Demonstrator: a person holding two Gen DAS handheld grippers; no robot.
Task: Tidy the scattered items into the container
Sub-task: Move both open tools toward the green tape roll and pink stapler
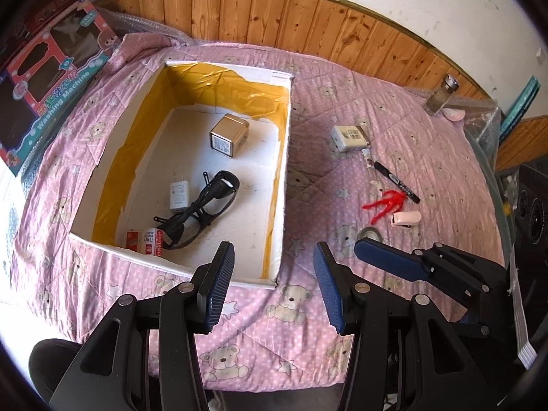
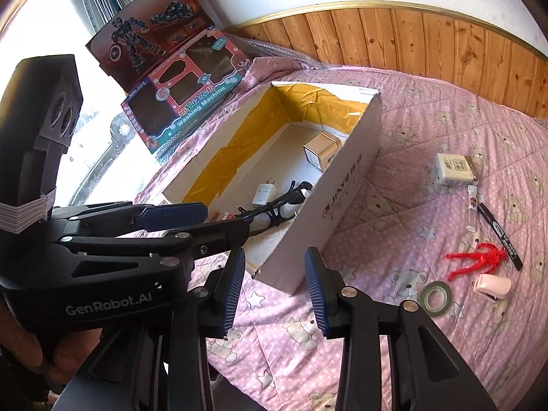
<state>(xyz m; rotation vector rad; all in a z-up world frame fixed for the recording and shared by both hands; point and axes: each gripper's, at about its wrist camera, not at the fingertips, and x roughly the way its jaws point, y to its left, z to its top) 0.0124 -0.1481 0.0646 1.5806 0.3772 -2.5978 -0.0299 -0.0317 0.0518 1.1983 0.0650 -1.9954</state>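
Observation:
A white open box (image 1: 286, 157) lined with gold foil sits on the pink bear quilt; it also shows in the right wrist view (image 2: 346, 198). Inside lie a gold cube (image 1: 227, 135), a white charger (image 1: 179, 196), black sunglasses (image 1: 202, 212) and a red-white packet (image 1: 145, 247). Right of the box lie a white adapter (image 1: 350, 138), a black marker (image 1: 397, 182), a clear tube (image 1: 370, 167), a red figure (image 1: 385, 203), a pink stapler (image 1: 406, 219) and a tape roll (image 2: 435, 298). My left gripper (image 1: 274, 287) is open and empty at the box's near corner. My right gripper (image 2: 274, 291) is open and empty beside it.
Toy boxes (image 1: 51, 75) lean at the quilt's left edge. A glass shaker (image 1: 441, 94) stands at the far right by the wooden wall panel (image 1: 308, 17). A speaker (image 1: 534, 205) sits off the right edge.

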